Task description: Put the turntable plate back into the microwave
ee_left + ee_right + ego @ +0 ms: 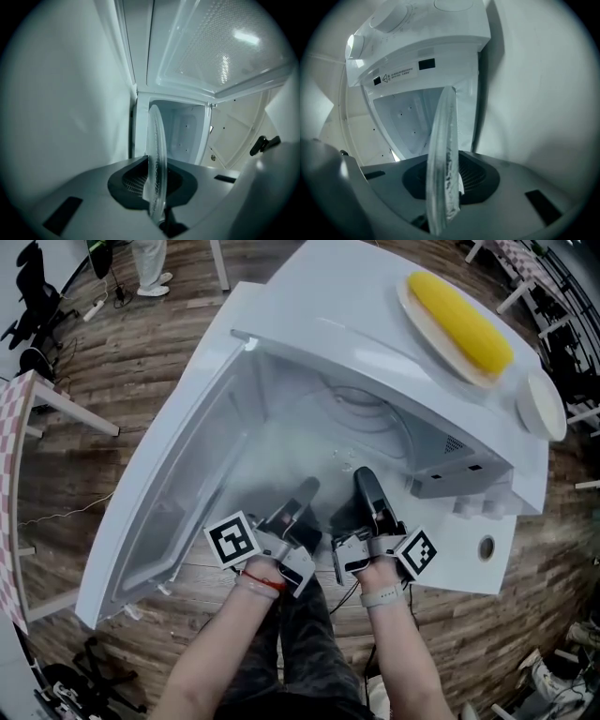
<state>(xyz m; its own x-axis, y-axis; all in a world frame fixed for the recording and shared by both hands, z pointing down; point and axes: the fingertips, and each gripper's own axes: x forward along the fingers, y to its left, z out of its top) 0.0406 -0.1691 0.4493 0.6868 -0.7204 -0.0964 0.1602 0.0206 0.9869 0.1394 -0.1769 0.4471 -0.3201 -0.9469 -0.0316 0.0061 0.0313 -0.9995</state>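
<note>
The clear glass turntable plate (pixel 314 454) hangs as a hazy disc in the mouth of the white microwave (pixel 375 343), whose door (pixel 178 502) swings open to the left. My left gripper (pixel 305 493) and right gripper (pixel 367 482) each grip its near rim, side by side. In the left gripper view the plate (pixel 156 159) stands edge-on between the closed jaws, with the oven cavity (pixel 180 131) behind it. The right gripper view shows the same plate rim (pixel 442 159) clamped between its jaws, below the control panel (pixel 408 42).
On top of the microwave sit a plate with a yellow corn cob (pixel 461 322) and a small white dish (pixel 542 405). A table with a checked cloth (pixel 11 456) stands at the left on the wooden floor. A person's legs (pixel 150 268) show far back.
</note>
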